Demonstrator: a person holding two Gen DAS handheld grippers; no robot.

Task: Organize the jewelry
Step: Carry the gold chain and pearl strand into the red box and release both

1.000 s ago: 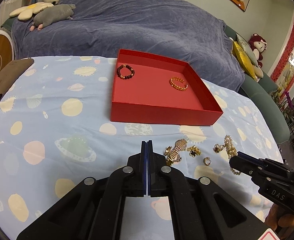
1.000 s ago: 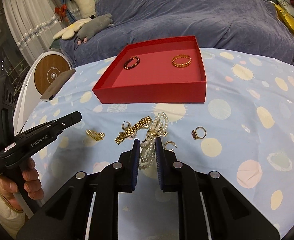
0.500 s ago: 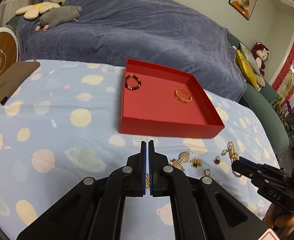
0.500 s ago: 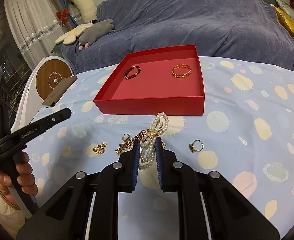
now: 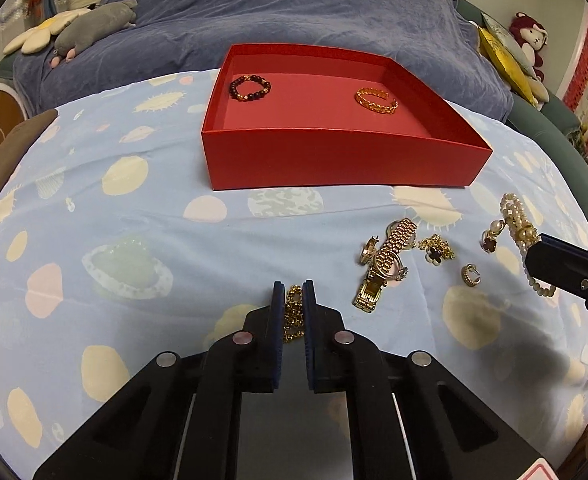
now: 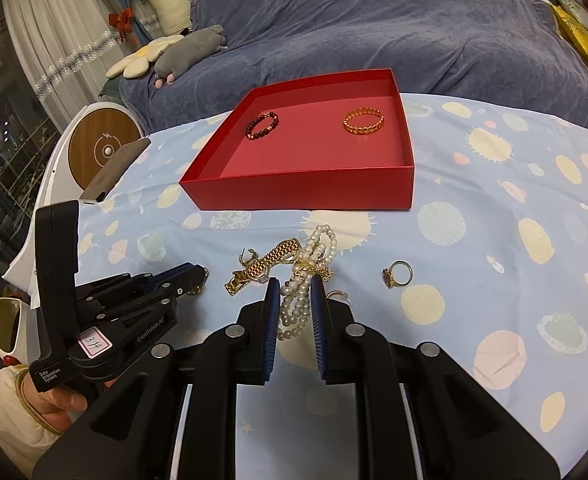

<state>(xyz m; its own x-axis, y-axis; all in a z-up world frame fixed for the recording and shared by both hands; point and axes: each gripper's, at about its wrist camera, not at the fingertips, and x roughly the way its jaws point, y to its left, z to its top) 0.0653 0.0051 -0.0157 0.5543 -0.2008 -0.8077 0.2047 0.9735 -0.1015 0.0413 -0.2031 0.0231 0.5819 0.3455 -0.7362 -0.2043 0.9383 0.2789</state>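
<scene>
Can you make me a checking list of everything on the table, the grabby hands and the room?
Surface: blue planet-print cloth, smooth.
Job's things: red box holds a dark bead bracelet and a gold chain bracelet; gold watch, ring and small gold pieces lie loose.
Clutter: brown phone.
Grippers: left gripper has a gold chain between its fingers; right gripper straddles the pearl strand.
Cables: nothing seen.
Surroundings: sofa under a blue blanket, plush toys, curtain.

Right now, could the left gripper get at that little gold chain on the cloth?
Probably yes. The gold chain already lies between the left gripper's narrow jaws on the tablecloth, with nothing over it. The gold watch sits off to the side, apart.
</scene>
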